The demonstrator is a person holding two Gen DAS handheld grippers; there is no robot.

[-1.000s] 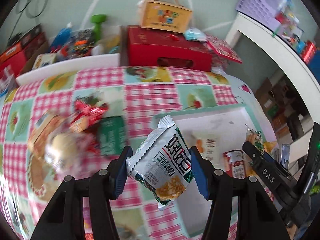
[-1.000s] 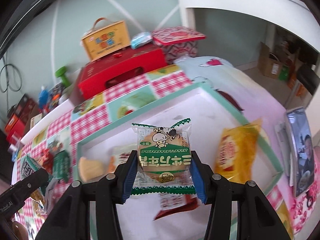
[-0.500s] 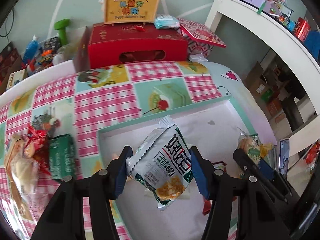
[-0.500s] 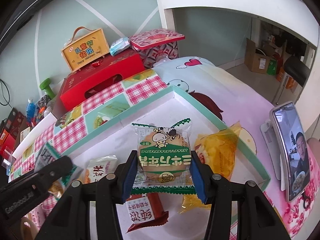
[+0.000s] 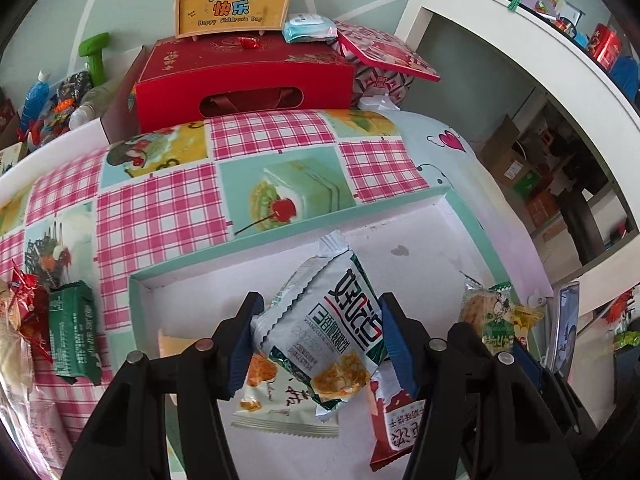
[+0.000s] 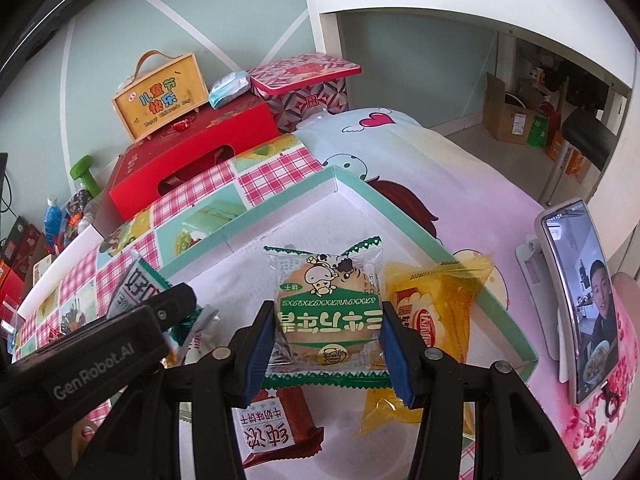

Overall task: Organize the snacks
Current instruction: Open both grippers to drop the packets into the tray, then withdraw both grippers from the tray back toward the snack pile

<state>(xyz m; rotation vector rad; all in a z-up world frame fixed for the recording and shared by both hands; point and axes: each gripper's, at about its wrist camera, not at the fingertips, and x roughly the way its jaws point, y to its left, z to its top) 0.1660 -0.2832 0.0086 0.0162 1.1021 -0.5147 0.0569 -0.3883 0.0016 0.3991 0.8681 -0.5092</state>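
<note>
My left gripper [image 5: 318, 344] is shut on a white and green snack packet [image 5: 328, 328] and holds it above the white tray with a teal rim [image 5: 280, 236]. My right gripper [image 6: 326, 344] is shut on a clear green-edged biscuit packet [image 6: 326, 320], also above the tray [image 6: 384, 200]. In the tray lie a red packet [image 6: 276, 432], a yellow packet [image 6: 432, 312] and a white packet [image 5: 276, 400]. The left gripper shows at the left of the right wrist view [image 6: 120, 344], and the biscuit packet at the right of the left wrist view [image 5: 488, 316].
More snacks lie on the checked cloth left of the tray: a green packet [image 5: 72, 332] and a red one [image 5: 28, 296]. A red gift box [image 5: 244, 80] and a yellow box [image 5: 234, 0] stand at the back. A phone [image 6: 580, 296] stands right of the tray.
My left gripper has carried its packet to the right, from over the cloth to over the tray. My right gripper has kept its packet and drifted slightly right over the tray.
</note>
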